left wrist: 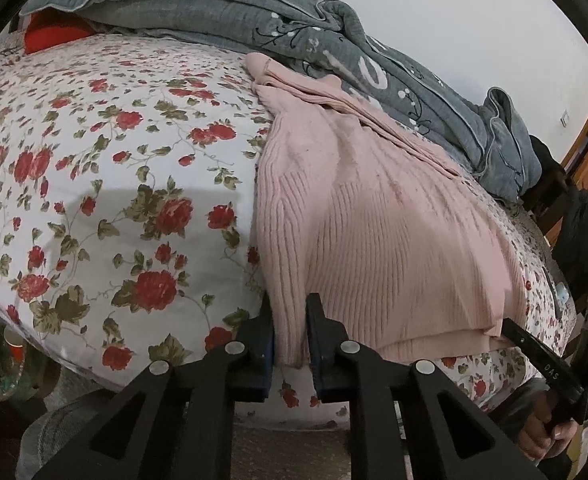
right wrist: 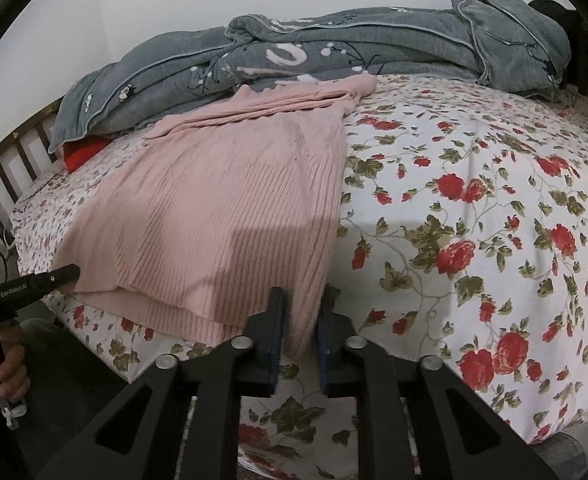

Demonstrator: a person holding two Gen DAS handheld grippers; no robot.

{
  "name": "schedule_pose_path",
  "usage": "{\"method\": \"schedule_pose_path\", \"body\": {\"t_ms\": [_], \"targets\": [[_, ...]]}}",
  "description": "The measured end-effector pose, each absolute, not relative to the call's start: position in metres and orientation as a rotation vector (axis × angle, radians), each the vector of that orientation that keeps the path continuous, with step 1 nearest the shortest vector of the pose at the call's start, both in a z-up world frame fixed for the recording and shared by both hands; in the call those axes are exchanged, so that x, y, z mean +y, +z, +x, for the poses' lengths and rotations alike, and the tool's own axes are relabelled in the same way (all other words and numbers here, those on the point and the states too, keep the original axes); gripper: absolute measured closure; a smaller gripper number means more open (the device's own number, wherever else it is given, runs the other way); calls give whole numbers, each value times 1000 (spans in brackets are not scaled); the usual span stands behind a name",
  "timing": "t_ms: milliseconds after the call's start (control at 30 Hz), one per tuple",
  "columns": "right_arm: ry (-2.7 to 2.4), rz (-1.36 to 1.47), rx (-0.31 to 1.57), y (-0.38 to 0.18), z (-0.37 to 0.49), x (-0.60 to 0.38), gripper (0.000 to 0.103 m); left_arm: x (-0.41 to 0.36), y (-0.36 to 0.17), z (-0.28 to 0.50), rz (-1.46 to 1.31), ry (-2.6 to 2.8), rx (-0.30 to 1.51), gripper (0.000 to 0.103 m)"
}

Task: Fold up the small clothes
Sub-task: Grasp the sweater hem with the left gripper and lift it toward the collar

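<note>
We see a pink ribbed sweater (left wrist: 374, 220) lying on a bed sheet (left wrist: 94, 184) printed with red roses and green leaves on white. The knit runs in fine lengthwise ribs, and the fabric is doubled over itself, with a thinner, smoother pink layer showing under the near hem and bunched in folds at the far end. That far end reaches a rumpled grey quilt (left wrist: 222, 4) with white flower markings, which lies along the back of the bed.

Our left claw (left wrist: 290, 332) has a near corner of the sweater between its fingers, which are closed onto the knit at the bed's edge. Our right claw (right wrist: 300, 320) is clamped on the other near corner in the same way, the fabric pinched between its blue-edged pads.

In the left wrist view, the finger of the right claw carries the letters "DAS". In the right wrist view, the finger of the left claw bears small white lettering that seems to read "GenRobot.AI", though it is too small to be sure.

A red cushion (right wrist: 82, 152) peeks from under the quilt, beside a wooden headboard (right wrist: 10, 160).
</note>
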State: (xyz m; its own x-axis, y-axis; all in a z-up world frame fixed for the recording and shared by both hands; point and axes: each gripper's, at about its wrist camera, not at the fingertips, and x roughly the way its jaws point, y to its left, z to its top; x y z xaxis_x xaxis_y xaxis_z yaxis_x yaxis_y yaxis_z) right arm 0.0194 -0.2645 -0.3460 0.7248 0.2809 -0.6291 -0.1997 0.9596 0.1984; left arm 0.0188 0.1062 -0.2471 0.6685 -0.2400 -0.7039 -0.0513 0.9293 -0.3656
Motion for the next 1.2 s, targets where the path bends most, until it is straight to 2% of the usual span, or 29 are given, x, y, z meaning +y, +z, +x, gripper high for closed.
{"method": "schedule_pose_path", "body": {"t_ms": [33, 367, 633, 833, 1200], "targets": [[268, 123, 712, -346, 19, -264, 97, 107, -247, 18, -379, -112, 837, 96], [332, 256, 662, -327, 4, -282, 98, 135, -237, -2, -584, -162, 813, 97], [355, 319, 593, -279, 4, -284, 98, 146, -185, 0, -623, -220, 726, 97], [339, 360, 504, -233, 20, -285, 98, 150, -141, 30, -634, -229, 672, 97], [331, 489, 485, -169, 99, -293, 98, 157, -82, 115, -656, -228, 609, 97]]}}
